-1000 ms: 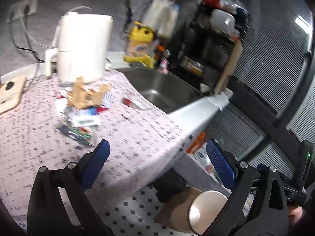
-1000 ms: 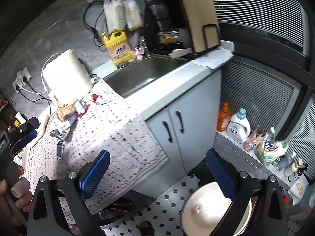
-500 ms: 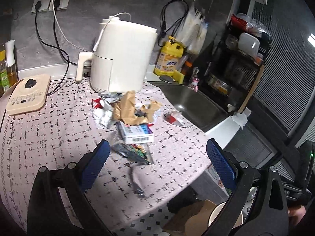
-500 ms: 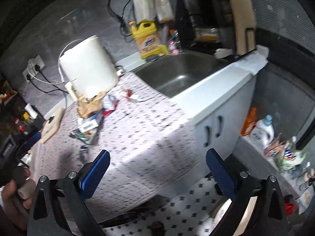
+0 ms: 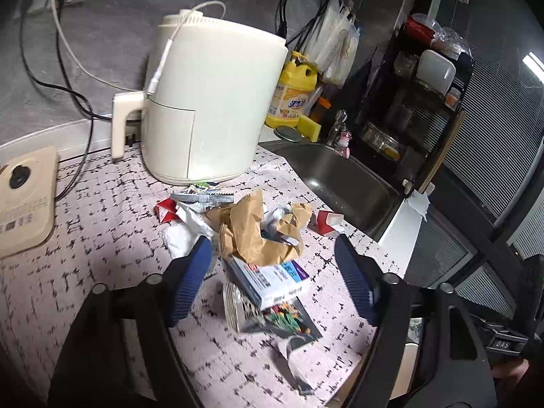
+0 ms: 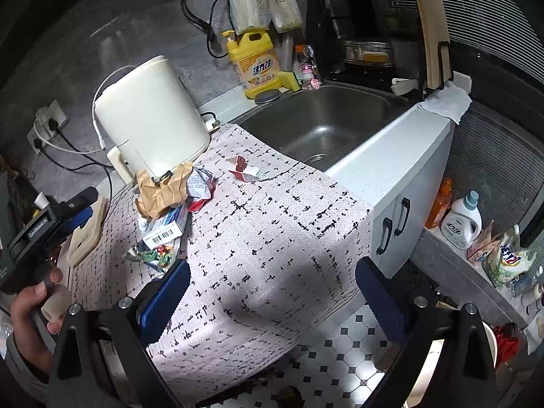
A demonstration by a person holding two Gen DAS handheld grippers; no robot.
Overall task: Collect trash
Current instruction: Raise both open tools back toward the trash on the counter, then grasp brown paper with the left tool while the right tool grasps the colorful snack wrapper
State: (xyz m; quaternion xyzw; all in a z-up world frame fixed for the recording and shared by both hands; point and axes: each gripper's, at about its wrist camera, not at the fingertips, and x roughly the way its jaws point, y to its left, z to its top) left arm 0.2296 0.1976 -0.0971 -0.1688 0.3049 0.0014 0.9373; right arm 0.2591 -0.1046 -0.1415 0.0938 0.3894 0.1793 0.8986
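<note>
On the counter [image 5: 102, 224], under a patterned cloth [image 6: 272, 238], the biggest thing is a cream air fryer [image 5: 207, 102] standing at the back by the wall, with a steel sink [image 6: 316, 125] to its right. A yellow detergent bottle [image 5: 295, 95] stands behind the sink's near corner, and a flat beige appliance [image 5: 23, 200] lies at the cloth's left edge.

Just in front of the air fryer lies the trash pile: a crumpled brown paper bag [image 5: 258, 231] on top, a white-and-blue carton [image 5: 272, 278] leaning against its near side, a colourful printed wrapper [image 5: 285, 319] under the carton, white crumpled paper [image 5: 183, 231] to the left, and a small red-and-white box [image 5: 328, 221] apart to the right, near the sink.

The left gripper [image 5: 272, 278] hangs over the pile, its jaws closing, with the carton and the bag's lower edge between the blue pads but not yet pressed. The right gripper [image 6: 272, 292] hovers over bare cloth near the counter's front edge, its jaws wide apart and holding nothing.
</note>
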